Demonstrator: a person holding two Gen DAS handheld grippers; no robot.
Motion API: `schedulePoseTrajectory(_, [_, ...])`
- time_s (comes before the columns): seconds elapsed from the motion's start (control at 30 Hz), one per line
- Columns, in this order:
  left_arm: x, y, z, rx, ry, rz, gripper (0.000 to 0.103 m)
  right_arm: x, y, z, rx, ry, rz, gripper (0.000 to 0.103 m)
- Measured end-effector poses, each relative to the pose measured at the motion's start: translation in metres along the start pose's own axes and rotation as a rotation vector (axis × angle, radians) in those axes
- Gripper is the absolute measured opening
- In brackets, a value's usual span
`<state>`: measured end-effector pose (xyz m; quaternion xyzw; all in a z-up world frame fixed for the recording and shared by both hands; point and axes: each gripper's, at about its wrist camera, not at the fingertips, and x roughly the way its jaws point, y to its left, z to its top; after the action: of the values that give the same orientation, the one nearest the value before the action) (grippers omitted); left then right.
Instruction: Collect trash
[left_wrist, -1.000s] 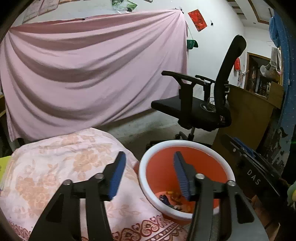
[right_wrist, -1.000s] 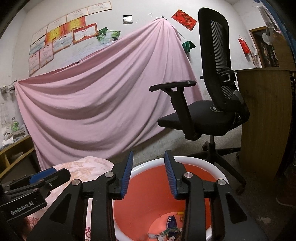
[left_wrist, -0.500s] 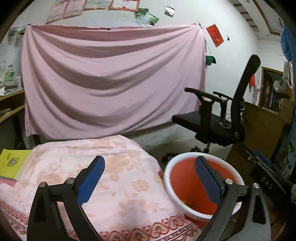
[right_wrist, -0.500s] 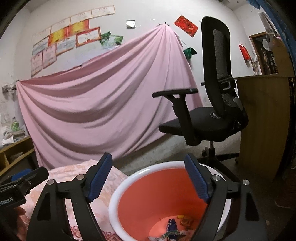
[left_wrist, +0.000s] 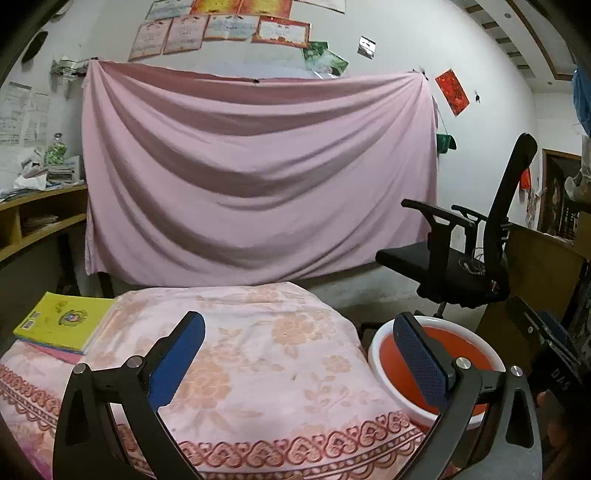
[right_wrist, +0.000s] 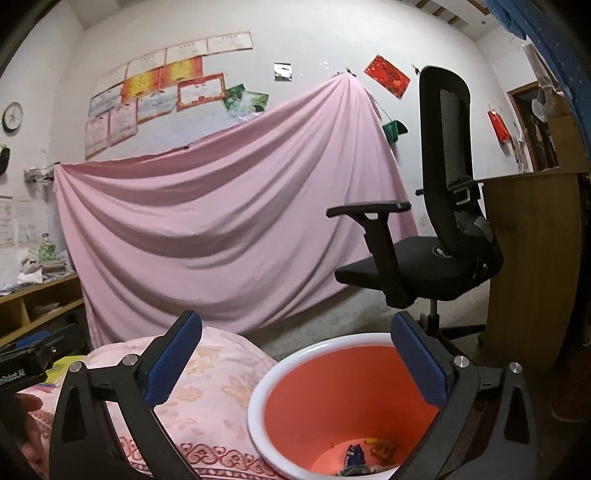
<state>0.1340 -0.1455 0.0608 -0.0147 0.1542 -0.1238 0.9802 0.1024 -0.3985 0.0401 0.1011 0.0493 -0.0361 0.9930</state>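
Both tongs just opened wide, nothing between them: left tongs (left_wrist: 297, 360) over the bench (left_wrist: 258, 369), right tongs (right_wrist: 295, 358) over the bin (right_wrist: 332, 398) holding wrappers (right_wrist: 356, 456).

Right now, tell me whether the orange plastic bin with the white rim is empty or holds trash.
Holds trash. The orange plastic bin stands upright and nearly empty, a few crumpled wrappers lying at its bottom.
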Motion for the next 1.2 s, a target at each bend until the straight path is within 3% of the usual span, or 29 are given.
schedulePoseTrajectory(0.9, [-0.102,0.081,-0.051,-0.031,-0.055,0.149,0.101,-0.086,0.070,-0.019,-0.080,-0.126,0.045,0.103])
schedulePoseTrajectory(1.2, [-0.128,0.098,-0.064,-0.045,-0.071,0.191,0.101,-0.103,0.095,-0.027,-0.127,-0.127,0.077,0.103])
